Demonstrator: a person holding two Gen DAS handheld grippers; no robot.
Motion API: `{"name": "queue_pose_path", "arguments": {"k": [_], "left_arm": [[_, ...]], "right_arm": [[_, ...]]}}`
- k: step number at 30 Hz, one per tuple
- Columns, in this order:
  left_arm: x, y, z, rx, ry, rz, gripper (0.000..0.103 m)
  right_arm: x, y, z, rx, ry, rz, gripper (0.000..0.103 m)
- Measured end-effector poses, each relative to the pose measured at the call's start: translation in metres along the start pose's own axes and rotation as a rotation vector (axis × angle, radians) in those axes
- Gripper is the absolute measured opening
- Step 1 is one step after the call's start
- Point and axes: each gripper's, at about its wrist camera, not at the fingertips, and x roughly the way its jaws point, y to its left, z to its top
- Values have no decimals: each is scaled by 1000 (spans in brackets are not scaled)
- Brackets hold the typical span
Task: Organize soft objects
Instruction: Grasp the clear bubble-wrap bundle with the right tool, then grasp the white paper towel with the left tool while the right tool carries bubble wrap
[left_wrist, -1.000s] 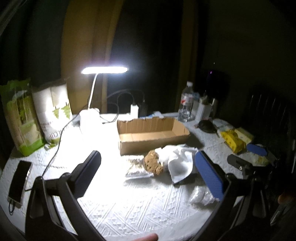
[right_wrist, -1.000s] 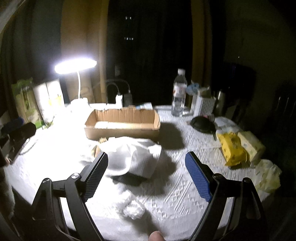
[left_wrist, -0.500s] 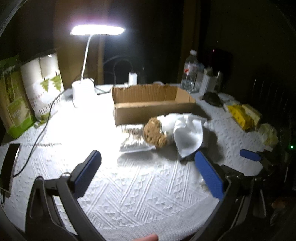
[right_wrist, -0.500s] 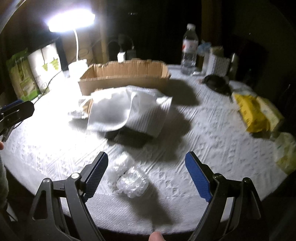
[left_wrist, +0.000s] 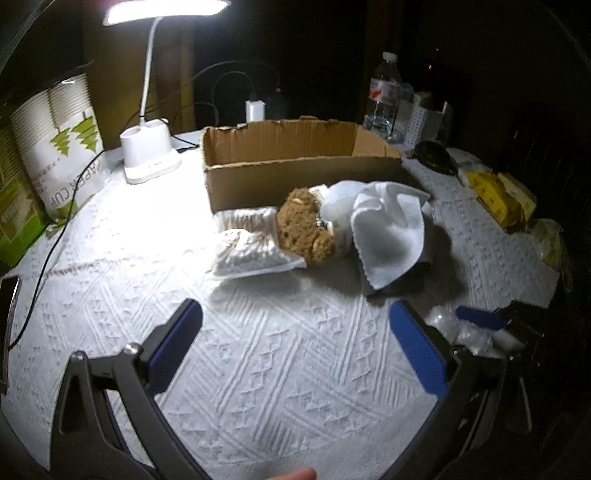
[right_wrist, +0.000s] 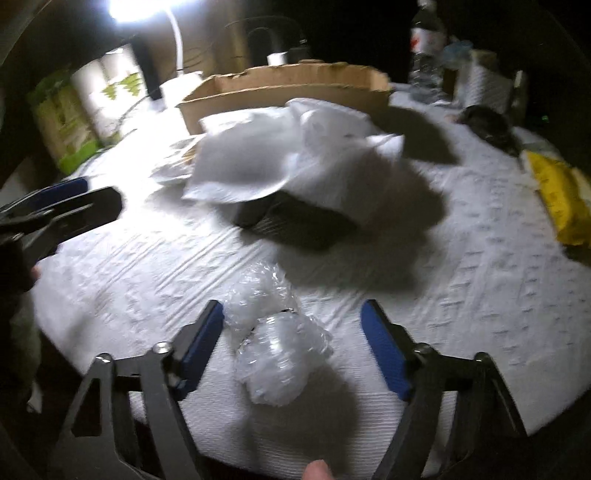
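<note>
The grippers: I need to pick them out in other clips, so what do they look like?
Both the left gripper and the right gripper have black, angular frames with triangular cut-outs, silver bolts at the joints, and flat, blue, textured pads. No cables or markings show.

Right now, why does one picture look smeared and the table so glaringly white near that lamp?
Right wrist view: motion blur smears the white cloth and cardboard box; only the crumpled clear plastic near the right gripper stays fairly readable. Left wrist view: sharper, but the desk lamp overexposes the tablecloth, leaving the room behind black; the fisheye lens bends the edges.
</note>
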Motion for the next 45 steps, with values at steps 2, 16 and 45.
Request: {"name": "queue_pose_path", "arguments": {"k": [2,16,45], "left_arm": [[2,-6,4,16,2,0,102],[21,-76,59,180,-47,3,101],[66,-95,112,223,23,-64,6]], "right_arm": [[-3,-1,2,-4,-13,13,49],[-33,-87,25,94,-140,-46,44],[-39,-159,41,165,-184,-53,44]]}}
